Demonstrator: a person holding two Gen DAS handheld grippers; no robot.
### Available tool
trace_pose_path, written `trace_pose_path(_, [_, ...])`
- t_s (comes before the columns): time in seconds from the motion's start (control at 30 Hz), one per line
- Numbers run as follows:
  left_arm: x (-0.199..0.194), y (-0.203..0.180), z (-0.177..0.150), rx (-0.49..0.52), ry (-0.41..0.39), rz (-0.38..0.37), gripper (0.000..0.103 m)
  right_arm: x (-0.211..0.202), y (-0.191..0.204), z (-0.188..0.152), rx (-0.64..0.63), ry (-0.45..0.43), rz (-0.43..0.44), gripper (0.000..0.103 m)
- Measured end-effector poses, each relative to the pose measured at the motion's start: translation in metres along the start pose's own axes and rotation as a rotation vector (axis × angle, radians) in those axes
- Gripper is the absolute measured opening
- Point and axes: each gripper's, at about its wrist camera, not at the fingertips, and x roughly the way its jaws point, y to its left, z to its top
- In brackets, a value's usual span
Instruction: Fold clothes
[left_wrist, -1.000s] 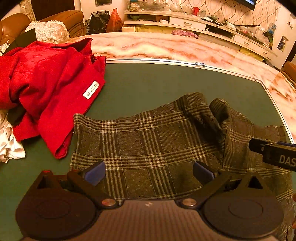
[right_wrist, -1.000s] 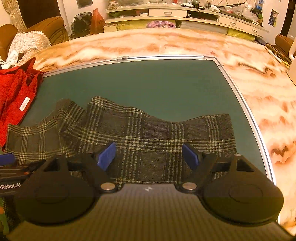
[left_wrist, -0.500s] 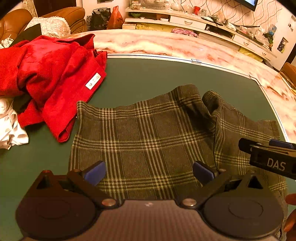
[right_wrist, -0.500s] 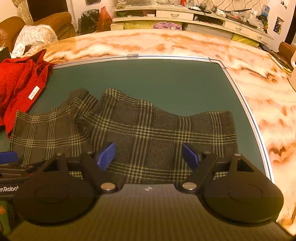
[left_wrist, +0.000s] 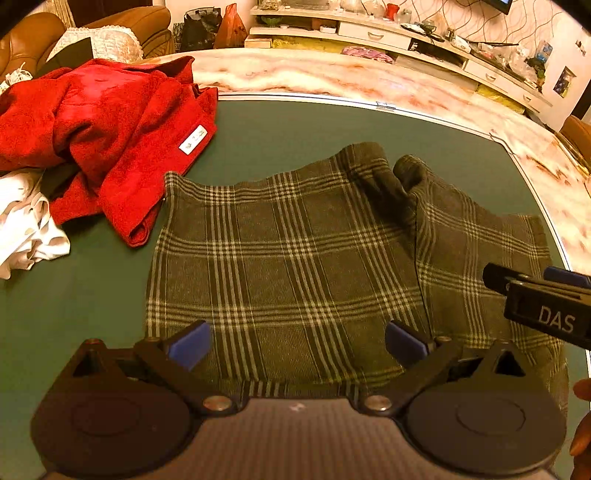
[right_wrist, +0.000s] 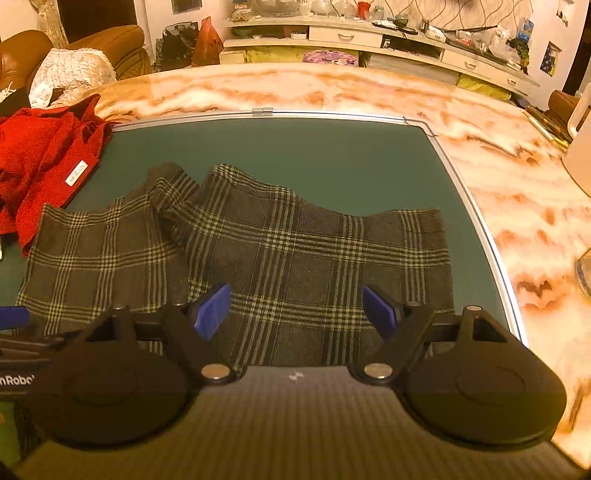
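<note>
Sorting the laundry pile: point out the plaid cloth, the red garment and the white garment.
plaid cloth (left_wrist: 295, 258), left wrist view, on its flat middle panel.
red garment (left_wrist: 110, 122), left wrist view, on the bunched upper part.
white garment (left_wrist: 26, 229), left wrist view, on its crumpled folds.

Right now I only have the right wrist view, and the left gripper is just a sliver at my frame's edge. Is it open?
Observer: Yes. The left gripper is open over the plaid cloth, with nothing pinched between its pads.
Operator: Anything beyond the red garment that I can't see?
Observer: A white garment lies crumpled against the near left side of the red garment.
</note>
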Motion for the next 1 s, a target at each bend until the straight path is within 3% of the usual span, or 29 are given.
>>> trace_pose_path(1.0, [-0.069,0.001,-0.07,-0.033,-0.032,-0.007,0.103,-0.06,-0.002,-0.052,0.017,0.004,0.023,0.087])
